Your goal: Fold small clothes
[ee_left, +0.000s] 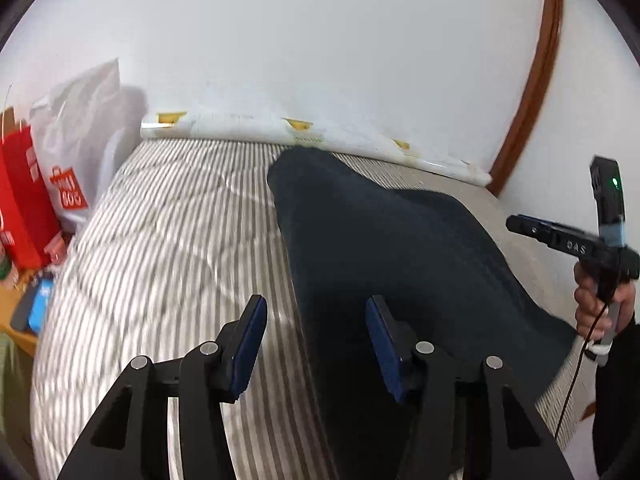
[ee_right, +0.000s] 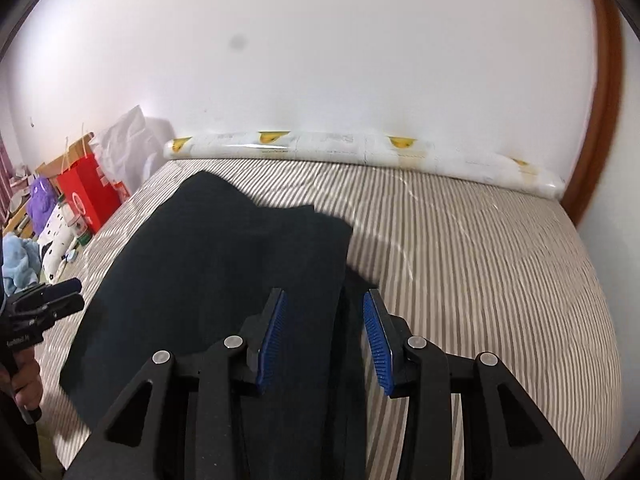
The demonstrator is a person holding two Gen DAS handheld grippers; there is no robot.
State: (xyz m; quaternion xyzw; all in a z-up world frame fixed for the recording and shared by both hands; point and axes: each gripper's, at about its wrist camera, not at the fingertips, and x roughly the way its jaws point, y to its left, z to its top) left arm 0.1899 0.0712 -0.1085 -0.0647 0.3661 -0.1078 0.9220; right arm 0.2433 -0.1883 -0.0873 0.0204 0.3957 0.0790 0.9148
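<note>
Your left gripper hangs released, nothing between its blue pads; the dark garment lies flat on the striped bed just ahead, under its right finger. Your right hand holds the other gripper off to the right

Your right gripper is released too, empty, with the garment spreading ahead and leftward beneath it

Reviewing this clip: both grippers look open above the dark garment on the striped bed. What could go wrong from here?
1. The garment lies bunched, its right side doubled over; a fold from here may come out crooked.
2. The left gripper straddles only the garment's left edge, so a pinch might catch the striped cover too.
3. The right gripper hangs over stacked layers; it may grab just one.
</note>
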